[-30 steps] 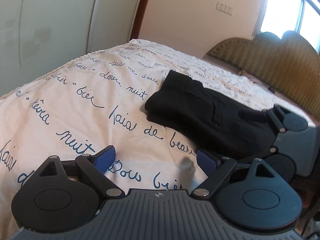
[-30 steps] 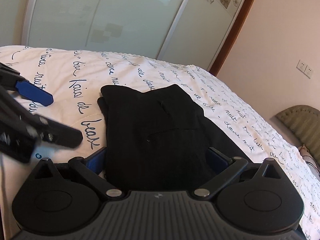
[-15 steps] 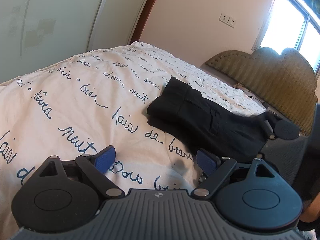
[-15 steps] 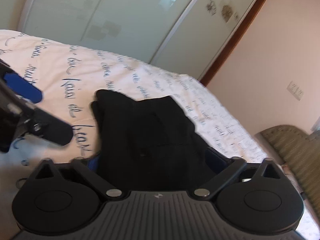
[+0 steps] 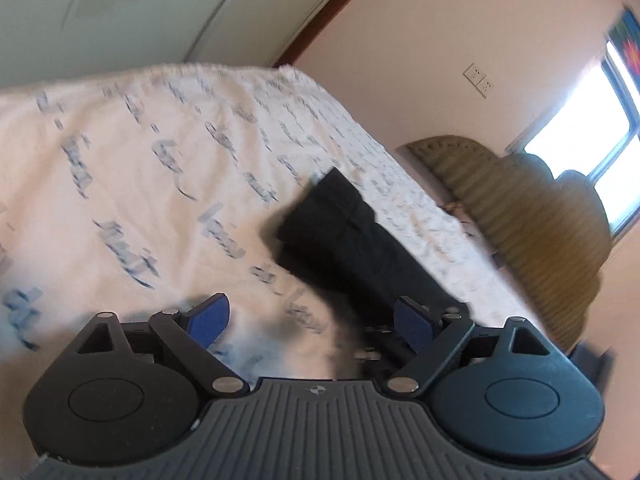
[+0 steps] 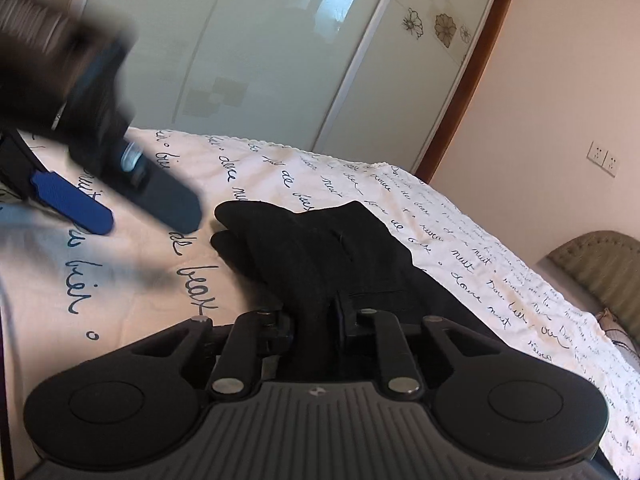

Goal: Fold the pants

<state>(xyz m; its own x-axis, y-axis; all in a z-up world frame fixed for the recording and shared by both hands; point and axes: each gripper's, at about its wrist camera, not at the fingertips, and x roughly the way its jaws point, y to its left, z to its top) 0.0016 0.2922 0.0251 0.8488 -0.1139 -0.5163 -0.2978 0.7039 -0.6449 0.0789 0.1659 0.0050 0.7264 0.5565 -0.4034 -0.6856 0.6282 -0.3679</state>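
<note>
The black pants [image 5: 352,240] lie folded in a long bundle on the white bedspread [image 5: 140,184] with blue handwriting. My left gripper [image 5: 312,320] is open and empty, held above the bed to the left of the pants' near end. In the right wrist view my right gripper [image 6: 316,320] has its jaws closed together on the near edge of the black pants [image 6: 320,248], which run away from it across the bed. The left gripper [image 6: 120,200] shows blurred at the upper left of that view, above the bedspread.
A padded olive headboard [image 5: 532,216] stands at the right end of the bed. Sliding wardrobe doors [image 6: 248,52] run behind the bed. A pink wall with a socket [image 5: 478,79] and a bright window [image 5: 600,140] lie at the far right.
My right gripper has closed on the near edge of the pants. My left gripper has lifted and swung, its view now blurred, and stays open.
</note>
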